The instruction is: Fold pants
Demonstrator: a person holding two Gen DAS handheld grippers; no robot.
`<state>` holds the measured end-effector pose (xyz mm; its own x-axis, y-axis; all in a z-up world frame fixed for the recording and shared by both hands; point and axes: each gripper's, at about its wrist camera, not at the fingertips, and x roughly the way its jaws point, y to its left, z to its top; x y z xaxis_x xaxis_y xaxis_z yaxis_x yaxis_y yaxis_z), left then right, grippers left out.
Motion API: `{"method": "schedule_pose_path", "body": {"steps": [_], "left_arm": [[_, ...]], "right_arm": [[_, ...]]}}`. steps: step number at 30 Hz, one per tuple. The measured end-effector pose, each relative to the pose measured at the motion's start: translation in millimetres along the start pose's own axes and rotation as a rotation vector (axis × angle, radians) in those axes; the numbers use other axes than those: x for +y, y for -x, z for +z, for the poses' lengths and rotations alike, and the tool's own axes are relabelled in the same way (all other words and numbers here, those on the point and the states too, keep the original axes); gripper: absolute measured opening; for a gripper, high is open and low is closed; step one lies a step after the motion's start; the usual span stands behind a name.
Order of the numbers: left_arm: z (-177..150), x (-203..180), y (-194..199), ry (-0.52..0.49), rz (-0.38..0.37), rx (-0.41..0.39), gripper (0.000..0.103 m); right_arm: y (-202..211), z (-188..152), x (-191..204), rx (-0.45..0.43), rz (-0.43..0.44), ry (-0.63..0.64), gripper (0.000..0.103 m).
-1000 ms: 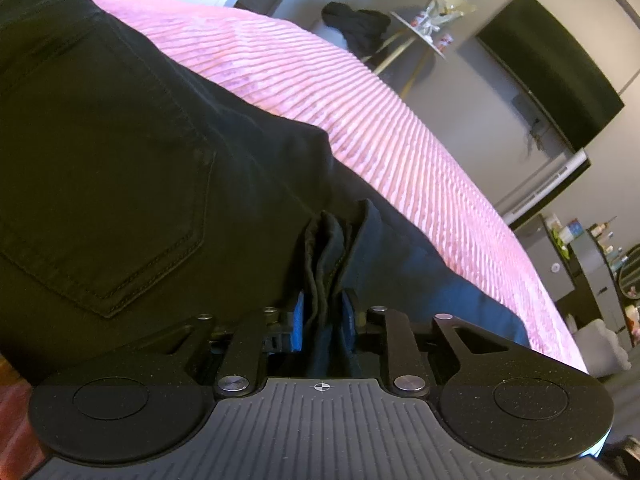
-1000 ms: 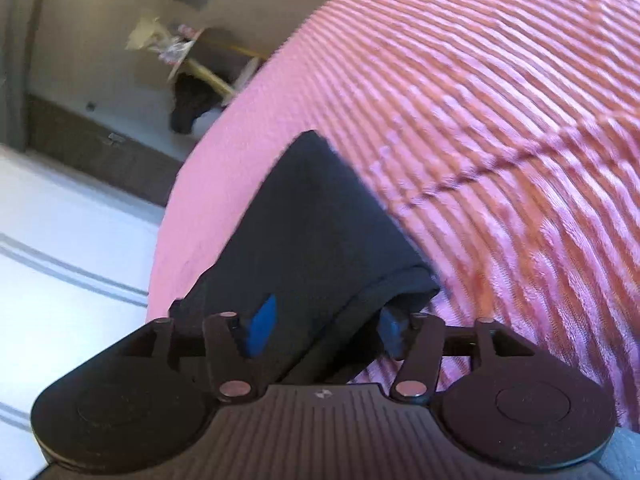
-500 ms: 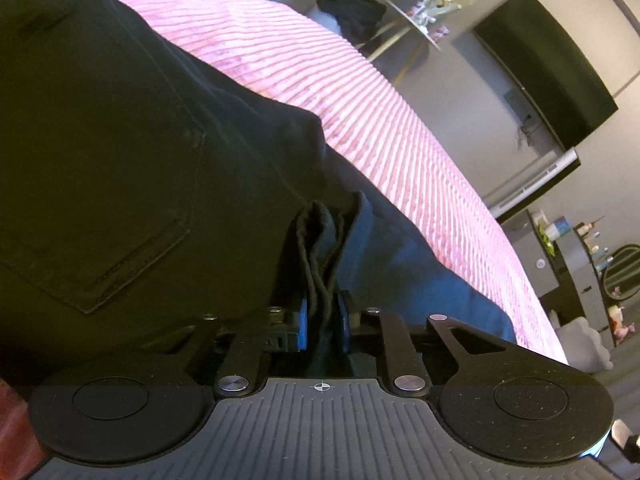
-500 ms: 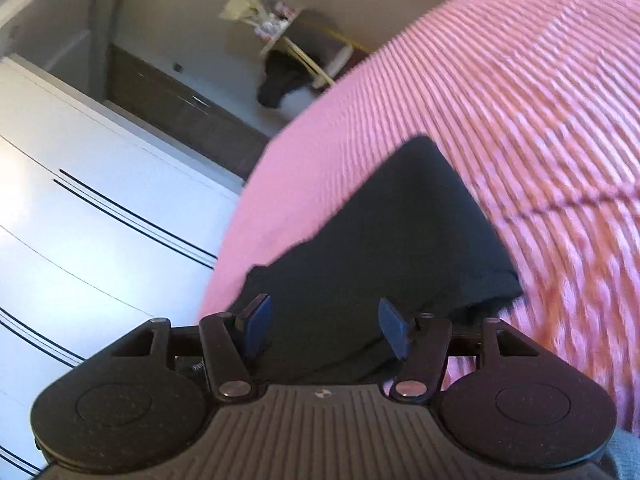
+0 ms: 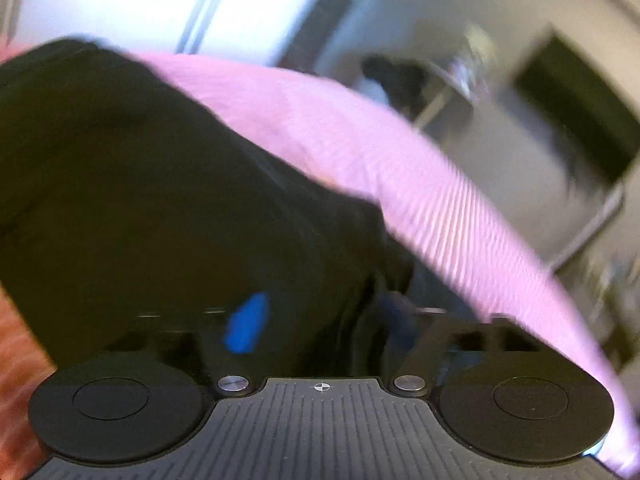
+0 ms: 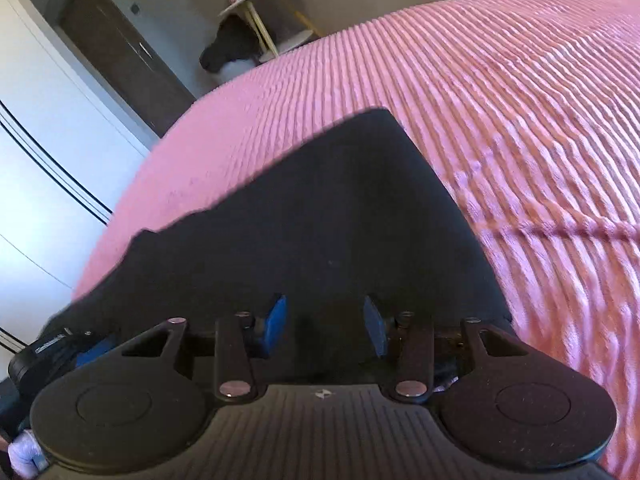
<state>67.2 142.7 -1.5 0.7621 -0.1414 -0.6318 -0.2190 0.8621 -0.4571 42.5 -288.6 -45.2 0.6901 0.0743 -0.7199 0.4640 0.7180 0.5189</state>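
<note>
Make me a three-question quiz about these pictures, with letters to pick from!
1. Where do the black pants lie?
A. on the pink bed cover
B. on a wooden chair
C. in a basket

2. What colour are the pads on the right claw?
A. red
B. blue
C. yellow

3. How is the left claw now?
A. shut tight on the pants
C. folded away out of sight
B. open, pads apart

Answers: 1 A, the dark cloth is spread over the ribbed pink cover. 2 B, both pads beside the cloth are blue. 3 B, its jaws have just been opening; the blue pad stands far left of the bunched cloth, not pressing it.
</note>
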Motion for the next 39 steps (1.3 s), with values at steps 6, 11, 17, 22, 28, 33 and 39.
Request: {"method": "schedule_pose_path", "body": {"steps": [6,11,17,22,28,33,39], "left_arm": [[21.9,78.1,77.3,0.178,0.082,-0.174,0.092],[30.9,146.2,83.2,0.296,0.159,-0.142,0.080],[41.8,190.4,59.0,0.386,0.102,-0.100,0.074],[56.0,204.1,42.1,0.431,0.010,-0.087,0.081],[64.0,200.1,45.9,0.394,0.024,-0.097,0.034],[86.0,139.3,80.9,0.139,0.034,-0.166,0.019],[90.2,25.6,119.2,-0.237,-0.036,-0.215,0.019]], "right_arm": [[5.3,-0.5,-16.0,-0.004,0.069,-0.092,0.051],[8.4,-1.7,-14.5,-0.002,0.086,-0.089,0.056],[8.2,-0.4,-18.6,-0.002,0.105,-0.127,0.056],[7.0,-0.4,-19.0,-0.002,0.108,-0.136,0.057],[6.5,-1.5,-15.1,-0.011,0.093,-0.118,0.057],[6.4,-2.3,-14.3,-0.018,0.090,-0.118,0.057],[10.6,-2.4,-19.1,-0.028,0.111,-0.145,0.057]]}}
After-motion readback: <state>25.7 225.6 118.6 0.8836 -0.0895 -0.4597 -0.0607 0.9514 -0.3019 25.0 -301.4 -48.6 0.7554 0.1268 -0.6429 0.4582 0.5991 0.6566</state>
